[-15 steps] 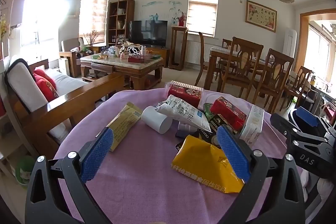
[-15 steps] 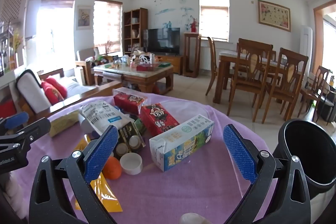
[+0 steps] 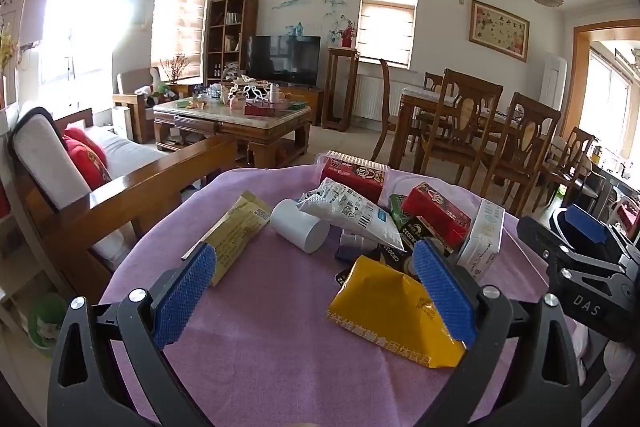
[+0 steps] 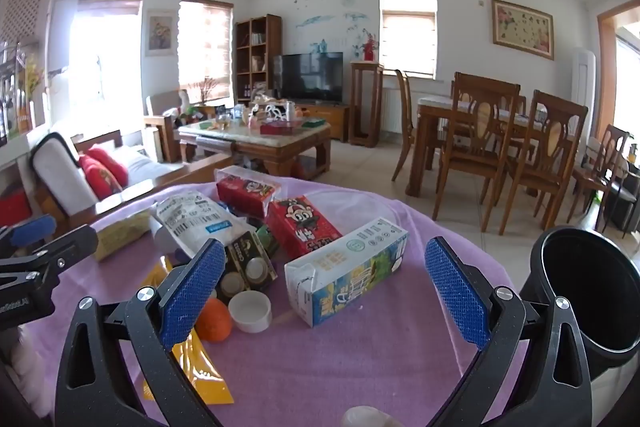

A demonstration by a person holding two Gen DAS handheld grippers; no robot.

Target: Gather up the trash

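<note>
Trash pile [image 3: 384, 227]: battery pack [image 3: 404, 251] half-buried; bin [image 4: 588, 291] cut off.

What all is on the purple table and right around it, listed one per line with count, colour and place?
tablecloth: one, purple, covers the round table
yellow pouch: one, yellow, near left
olive packet: one, far left
cup: one, white, on its side
white bag: one, centre of pile
red cartons: two, back of pile
milk carton: one, white and blue, on its side
battery pack: one, black
orange: one
lid: one, white
bin: one, black, right of table
left gripper: open
right gripper: open
</note>
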